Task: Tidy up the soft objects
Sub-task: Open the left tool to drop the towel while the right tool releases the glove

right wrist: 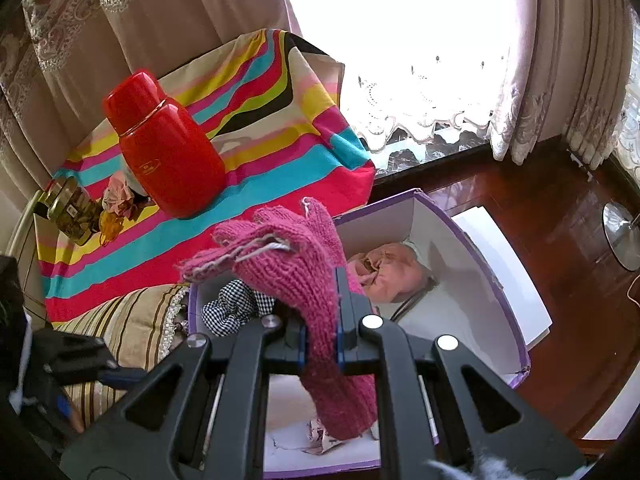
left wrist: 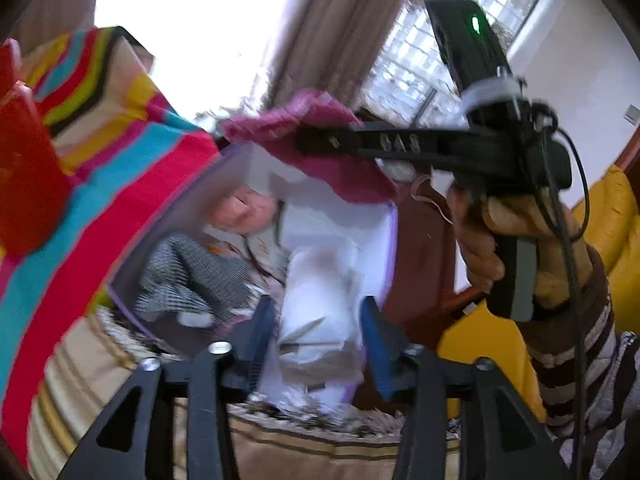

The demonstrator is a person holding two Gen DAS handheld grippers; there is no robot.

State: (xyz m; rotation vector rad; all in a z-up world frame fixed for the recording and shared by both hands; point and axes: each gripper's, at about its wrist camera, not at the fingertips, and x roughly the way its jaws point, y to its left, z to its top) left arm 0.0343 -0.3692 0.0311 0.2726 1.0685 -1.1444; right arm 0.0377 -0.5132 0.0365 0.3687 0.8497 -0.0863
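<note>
My right gripper point(right wrist: 322, 336) is shut on a pink knitted glove point(right wrist: 300, 264) and holds it above a white box with a purple rim point(right wrist: 452, 224). In the box lie a peach cloth point(right wrist: 392, 268) and a black-and-white checked cloth point(right wrist: 232, 304). In the left wrist view the right gripper point(left wrist: 320, 142) holds the glove point(left wrist: 320, 120) over the box point(left wrist: 248, 160). My left gripper point(left wrist: 316, 336) is open and empty at the box's near edge, above the checked cloth point(left wrist: 192, 276) and peach cloth point(left wrist: 244, 210).
A striped cloth point(right wrist: 248, 184) covers a table beside the box, with a red flask point(right wrist: 168, 148) and a glass jar point(right wrist: 74, 212) on it. A striped cushion point(right wrist: 132, 320) lies below. There is wooden floor point(right wrist: 560, 240) to the right and a yellow seat point(left wrist: 600, 216).
</note>
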